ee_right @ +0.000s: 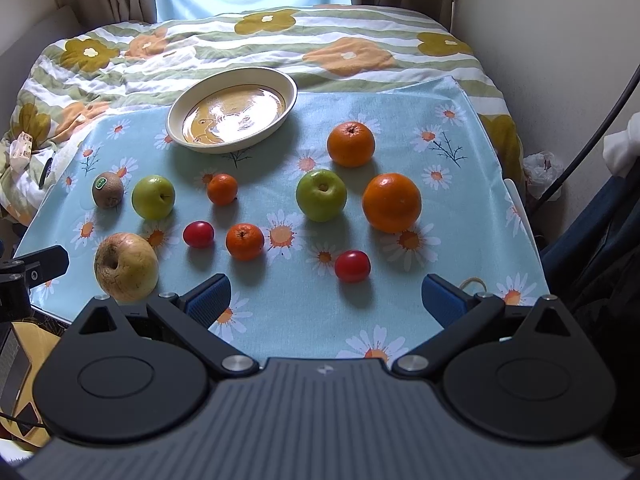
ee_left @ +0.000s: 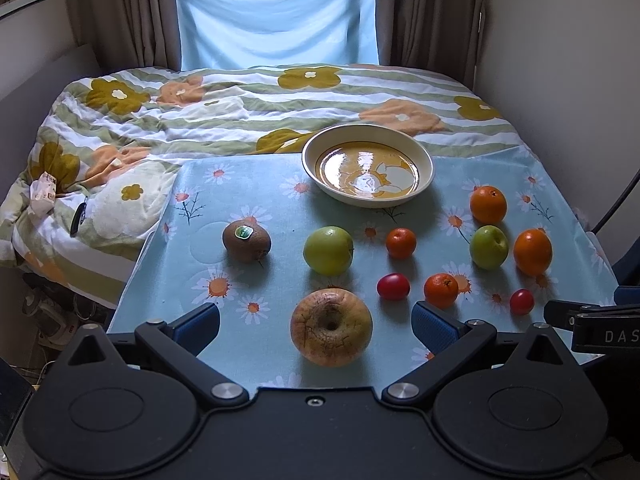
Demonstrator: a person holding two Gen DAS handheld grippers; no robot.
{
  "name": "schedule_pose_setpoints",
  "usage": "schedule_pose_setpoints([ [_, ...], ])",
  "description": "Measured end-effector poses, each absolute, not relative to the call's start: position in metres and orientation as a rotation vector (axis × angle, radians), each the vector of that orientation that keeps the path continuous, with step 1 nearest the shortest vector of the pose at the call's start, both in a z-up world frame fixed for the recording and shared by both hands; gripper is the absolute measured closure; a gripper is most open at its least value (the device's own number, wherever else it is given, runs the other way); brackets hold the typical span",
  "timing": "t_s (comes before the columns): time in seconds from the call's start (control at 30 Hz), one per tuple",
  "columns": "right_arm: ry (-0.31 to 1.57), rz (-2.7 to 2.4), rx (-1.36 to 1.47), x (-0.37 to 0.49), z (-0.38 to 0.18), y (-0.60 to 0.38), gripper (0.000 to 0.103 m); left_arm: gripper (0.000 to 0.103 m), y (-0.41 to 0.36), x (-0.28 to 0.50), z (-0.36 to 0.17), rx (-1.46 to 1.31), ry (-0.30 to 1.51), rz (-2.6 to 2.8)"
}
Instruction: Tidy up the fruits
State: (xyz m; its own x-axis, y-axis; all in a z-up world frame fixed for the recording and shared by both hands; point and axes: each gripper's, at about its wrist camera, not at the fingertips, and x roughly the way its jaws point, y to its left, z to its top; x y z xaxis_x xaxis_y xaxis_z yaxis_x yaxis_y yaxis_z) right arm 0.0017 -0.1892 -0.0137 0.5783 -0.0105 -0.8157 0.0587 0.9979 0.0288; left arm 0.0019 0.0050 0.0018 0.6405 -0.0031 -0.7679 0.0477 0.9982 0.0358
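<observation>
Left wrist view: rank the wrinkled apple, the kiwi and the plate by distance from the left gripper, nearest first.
1. wrinkled apple: directly between the open fingers of the left gripper, at the near edge of the cloth.
2. kiwi: further back, to the left, sticker facing up.
3. plate: farthest, at the back edge of the cloth, slightly right of centre, with no fruit in it.

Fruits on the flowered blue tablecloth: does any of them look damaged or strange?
Yes. The big yellowish apple nearest the open left gripper has wrinkled, cracked skin with brownish lines, so it looks old. The brown kiwi only carries a green sticker. The other fruits look smooth, and the cream bowl holds no fruit.
</observation>
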Motion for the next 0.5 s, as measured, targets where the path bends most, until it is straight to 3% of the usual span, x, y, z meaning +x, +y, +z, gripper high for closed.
schedule_pose_setpoints([
  [0.5, 0.953, -0.040, 0.055, 0.0008, -0.0131, -0.1899, 0.000, 0.000, 0.0012, 0.0006, 0.0009, 0.066, 0.874, -0.030],
])
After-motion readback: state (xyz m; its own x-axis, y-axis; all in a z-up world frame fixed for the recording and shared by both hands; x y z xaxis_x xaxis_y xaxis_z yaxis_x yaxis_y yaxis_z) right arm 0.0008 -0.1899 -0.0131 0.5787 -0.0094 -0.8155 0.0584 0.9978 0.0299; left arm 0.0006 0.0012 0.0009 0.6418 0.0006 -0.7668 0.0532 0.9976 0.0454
